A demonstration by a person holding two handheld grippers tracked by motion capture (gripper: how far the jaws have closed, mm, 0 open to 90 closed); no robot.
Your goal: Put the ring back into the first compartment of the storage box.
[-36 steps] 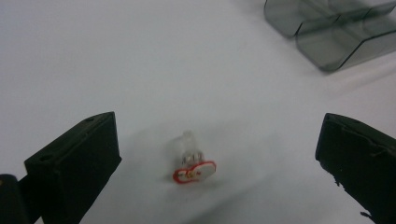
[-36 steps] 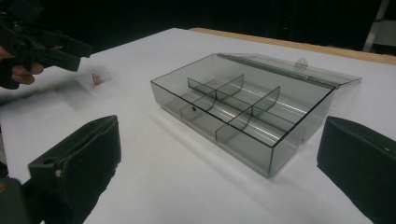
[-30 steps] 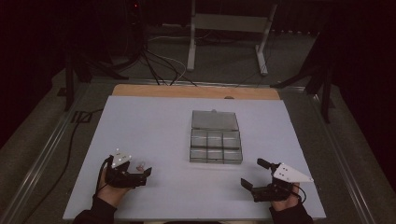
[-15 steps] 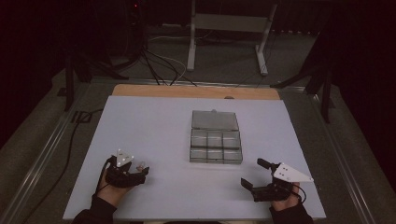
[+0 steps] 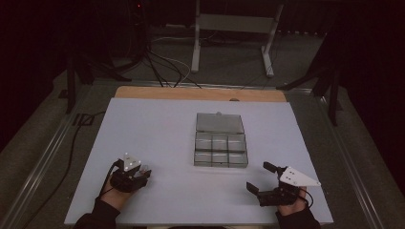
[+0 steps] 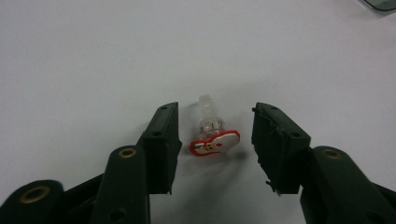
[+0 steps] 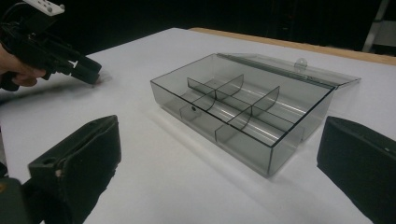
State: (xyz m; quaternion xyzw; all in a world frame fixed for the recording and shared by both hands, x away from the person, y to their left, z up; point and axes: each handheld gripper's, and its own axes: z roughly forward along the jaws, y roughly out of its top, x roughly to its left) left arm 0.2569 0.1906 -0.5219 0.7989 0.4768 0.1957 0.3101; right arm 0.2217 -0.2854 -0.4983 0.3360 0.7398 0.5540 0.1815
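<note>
One small clear bulb (image 6: 211,130) lies between the left gripper (image 6: 215,135)'s parted jaws.

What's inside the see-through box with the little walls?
Nothing can be seen in the clear compartment box: its lid lies open behind it and the compartments look empty. The small clear piece with a red-edged tag lies on the table between the left gripper jaws.
</note>
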